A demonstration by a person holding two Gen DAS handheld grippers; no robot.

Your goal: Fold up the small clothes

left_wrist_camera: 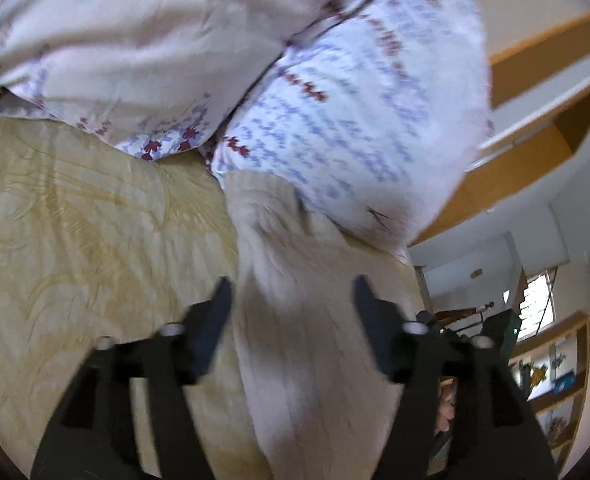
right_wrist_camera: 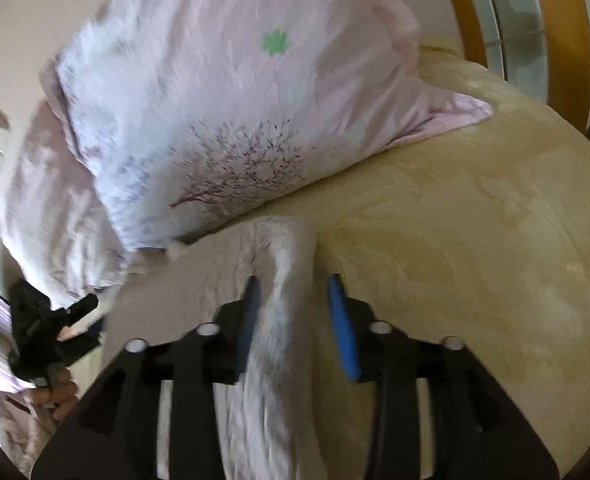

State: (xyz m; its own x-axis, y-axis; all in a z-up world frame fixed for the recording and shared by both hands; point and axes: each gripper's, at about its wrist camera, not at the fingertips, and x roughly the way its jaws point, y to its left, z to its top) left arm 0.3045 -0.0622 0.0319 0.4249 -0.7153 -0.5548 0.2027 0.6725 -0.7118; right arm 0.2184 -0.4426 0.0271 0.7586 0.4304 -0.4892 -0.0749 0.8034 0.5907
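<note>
Left wrist view: the left gripper (left_wrist_camera: 293, 294) has its jaws spread wide, and the pale garment (left_wrist_camera: 295, 320) lies between them without a visible pinch. Its long axis runs straight ahead toward the patterned pillow (left_wrist_camera: 347, 120), on the yellow bedspread (left_wrist_camera: 75, 220).

Right wrist view: the right gripper (right_wrist_camera: 293, 290) is also spread, straddling the garment's rolled edge (right_wrist_camera: 291, 280), which points forward at the pillow (right_wrist_camera: 235, 120).

garment (left_wrist_camera: 295, 320): pale beige, plain. bedspread (left_wrist_camera: 75, 220): yellow-cream with a swirling tonal pattern. pillow (right_wrist_camera: 223, 120): pale pink-white, printed with a purple-pink tree and one green motif (shape blurred). right gripper (right_wrist_camera: 293, 292): black body, blue finger pads (right_wrist_camera: 345, 336). left gripper (left_wrist_camera: 291, 296): black.
</note>
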